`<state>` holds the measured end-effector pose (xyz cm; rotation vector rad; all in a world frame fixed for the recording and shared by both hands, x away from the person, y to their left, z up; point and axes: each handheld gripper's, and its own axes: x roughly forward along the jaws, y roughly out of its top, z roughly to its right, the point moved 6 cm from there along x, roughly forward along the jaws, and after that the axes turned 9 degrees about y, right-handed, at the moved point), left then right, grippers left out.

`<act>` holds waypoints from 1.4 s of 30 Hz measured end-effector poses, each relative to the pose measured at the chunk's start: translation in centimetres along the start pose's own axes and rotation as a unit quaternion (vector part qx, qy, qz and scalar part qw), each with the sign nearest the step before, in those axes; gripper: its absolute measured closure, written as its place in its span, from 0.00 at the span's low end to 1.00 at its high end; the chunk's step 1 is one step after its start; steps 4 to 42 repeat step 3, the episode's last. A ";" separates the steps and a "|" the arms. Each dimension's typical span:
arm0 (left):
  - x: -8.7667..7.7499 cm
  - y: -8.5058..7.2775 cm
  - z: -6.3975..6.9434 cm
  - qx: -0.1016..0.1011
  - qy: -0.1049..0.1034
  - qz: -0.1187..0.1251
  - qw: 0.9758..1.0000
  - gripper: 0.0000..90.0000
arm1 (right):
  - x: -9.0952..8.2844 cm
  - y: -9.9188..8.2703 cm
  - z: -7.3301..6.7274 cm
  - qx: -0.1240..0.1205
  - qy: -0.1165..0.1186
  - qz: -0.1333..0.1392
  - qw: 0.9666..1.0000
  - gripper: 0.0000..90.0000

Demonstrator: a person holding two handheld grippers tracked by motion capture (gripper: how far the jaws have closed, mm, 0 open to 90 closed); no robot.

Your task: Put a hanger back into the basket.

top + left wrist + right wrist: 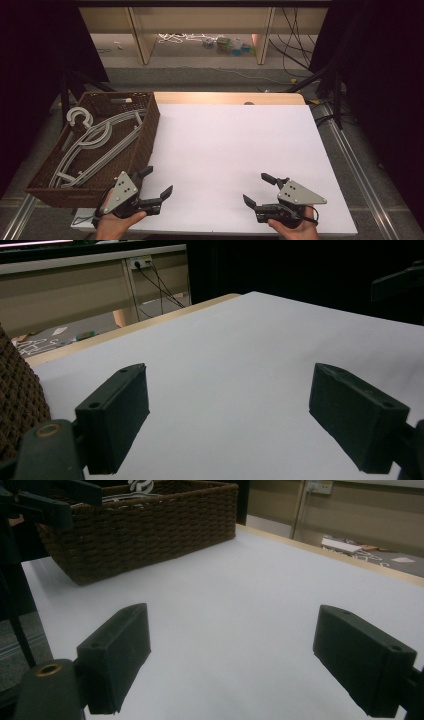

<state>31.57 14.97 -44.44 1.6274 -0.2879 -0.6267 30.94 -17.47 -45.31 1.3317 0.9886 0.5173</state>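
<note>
A brown wicker basket (146, 131) stands at the table's left edge and holds several grey plastic hangers (92, 142). My left gripper (156, 181) rests near the front edge just right of the basket's near corner, jaws wide open with nothing between them; in its own view the gripper (229, 412) faces bare white tabletop. My right gripper (259, 188) sits at the front right, open and empty. In the right gripper view the gripper (232, 655) points across the table toward the basket (145, 527).
A white sheet (235, 155) covers the wooden table (225, 97). Black stands (332, 80) and cables (295, 55) flank the far right side. Shelving (200, 25) and scattered items lie on the floor beyond the table.
</note>
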 end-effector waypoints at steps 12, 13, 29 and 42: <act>0.0 0.0 0.0 0.001 0.000 0.000 1.000 0.18 | -0.1 0.0 0.2 -0.012 -0.007 -0.003 1.000 0.18; 0.0 0.0 0.0 0.001 0.000 0.000 1.000 0.18 | -0.1 0.0 0.2 -0.012 -0.007 -0.003 1.000 0.18; 0.0 0.0 0.0 0.001 0.000 0.000 1.000 0.18 | -0.1 0.0 0.2 -0.012 -0.007 -0.003 1.000 0.18; 0.0 0.0 0.0 0.001 0.000 0.000 1.000 0.18 | -0.1 0.0 0.2 -0.012 -0.007 -0.003 1.000 0.18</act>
